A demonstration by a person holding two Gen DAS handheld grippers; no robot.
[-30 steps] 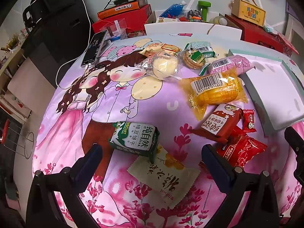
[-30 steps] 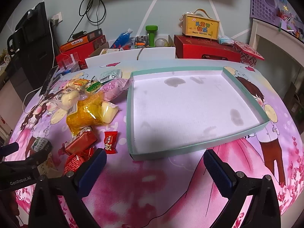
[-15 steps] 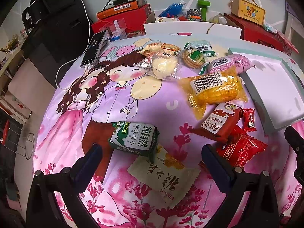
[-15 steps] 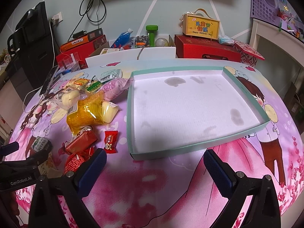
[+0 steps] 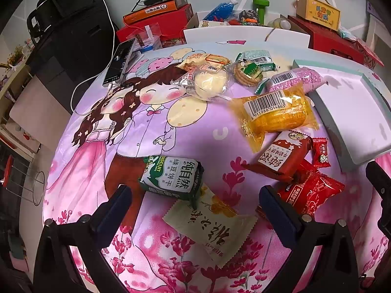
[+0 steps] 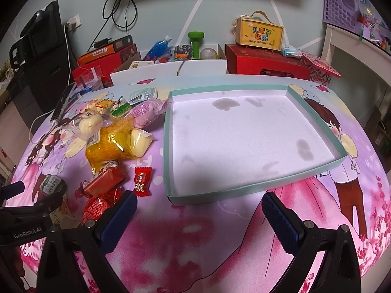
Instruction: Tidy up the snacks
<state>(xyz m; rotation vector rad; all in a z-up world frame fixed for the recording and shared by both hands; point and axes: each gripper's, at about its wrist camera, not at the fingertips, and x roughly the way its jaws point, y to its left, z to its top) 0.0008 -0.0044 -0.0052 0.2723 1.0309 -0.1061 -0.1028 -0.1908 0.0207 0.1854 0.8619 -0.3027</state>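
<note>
Several snack packs lie on the pink cartoon tablecloth. My left gripper (image 5: 195, 207) is open and empty, just above a cream sachet (image 5: 210, 224) and a green biscuit pack (image 5: 173, 177). A red wafer pack (image 5: 281, 156), red candies (image 5: 310, 193) and a yellow cake pack (image 5: 273, 112) lie to its right. My right gripper (image 6: 199, 210) is open and empty, in front of the shallow teal-rimmed tray (image 6: 256, 188), which holds nothing. The left gripper shows at the left edge of the right wrist view (image 6: 24, 210).
A phone on a cable (image 5: 119, 61) lies at the table's far left. Red boxes (image 6: 266, 58), a yellow gift box (image 6: 259, 34), a green dumbbell (image 6: 195, 40) and a white board (image 6: 168, 72) crowd the space behind the table. A small red candy (image 6: 142, 180) lies by the tray's left wall.
</note>
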